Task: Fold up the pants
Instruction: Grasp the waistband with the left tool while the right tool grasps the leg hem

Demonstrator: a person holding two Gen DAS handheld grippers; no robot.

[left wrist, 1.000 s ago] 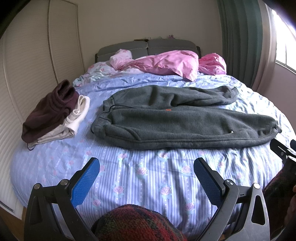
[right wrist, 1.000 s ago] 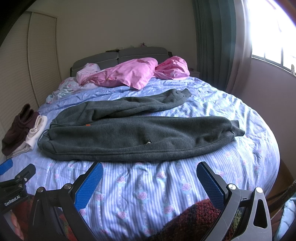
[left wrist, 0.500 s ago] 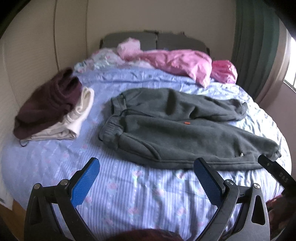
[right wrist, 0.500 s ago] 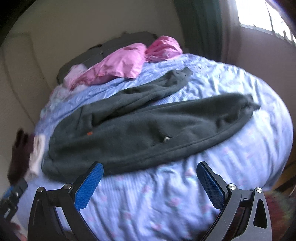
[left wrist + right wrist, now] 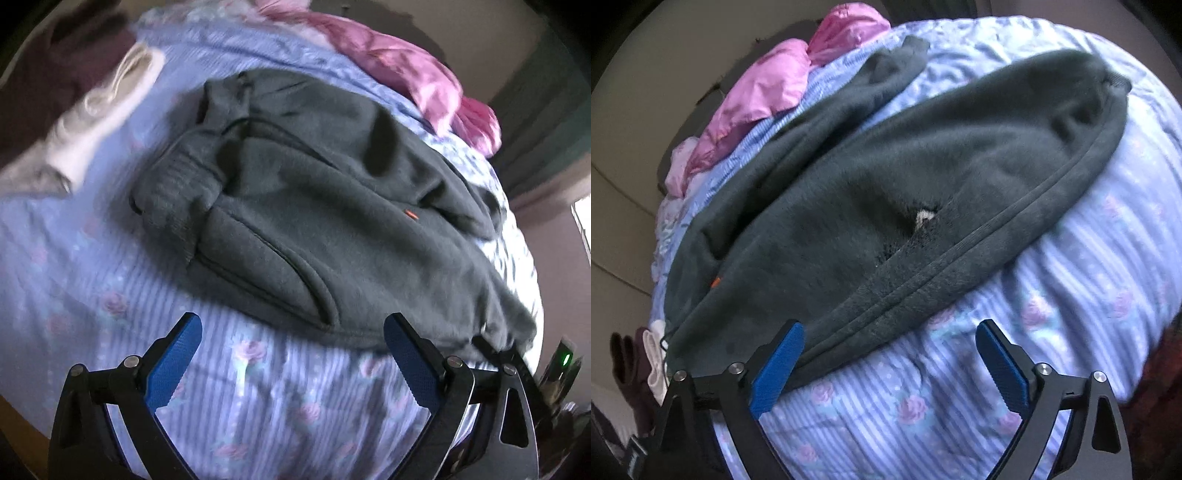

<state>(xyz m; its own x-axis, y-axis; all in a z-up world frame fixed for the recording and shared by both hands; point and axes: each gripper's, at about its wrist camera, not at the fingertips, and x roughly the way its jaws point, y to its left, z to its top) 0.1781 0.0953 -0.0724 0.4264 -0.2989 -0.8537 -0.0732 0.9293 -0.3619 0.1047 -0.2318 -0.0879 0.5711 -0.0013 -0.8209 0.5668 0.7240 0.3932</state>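
1. Left wrist view: the left tool (image 5: 291, 354) is held spread and empty, just short of the pocket edge of the grey pants (image 5: 332, 206) lying flat on the bed (image 5: 92, 288).
2. Right wrist view: the right tool (image 5: 888, 356), empty, has just been narrowing slightly over the side seam.
3. Both layers at the near edge should be pinched before any lift.

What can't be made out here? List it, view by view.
- Left wrist view: folded clothes smeared by motion blur, top cut by the edge; what garments they are is unclear.
- Left wrist view: pants cuff end hidden behind the right gripper.
- Right wrist view: pants waistband hidden behind a blue pad.
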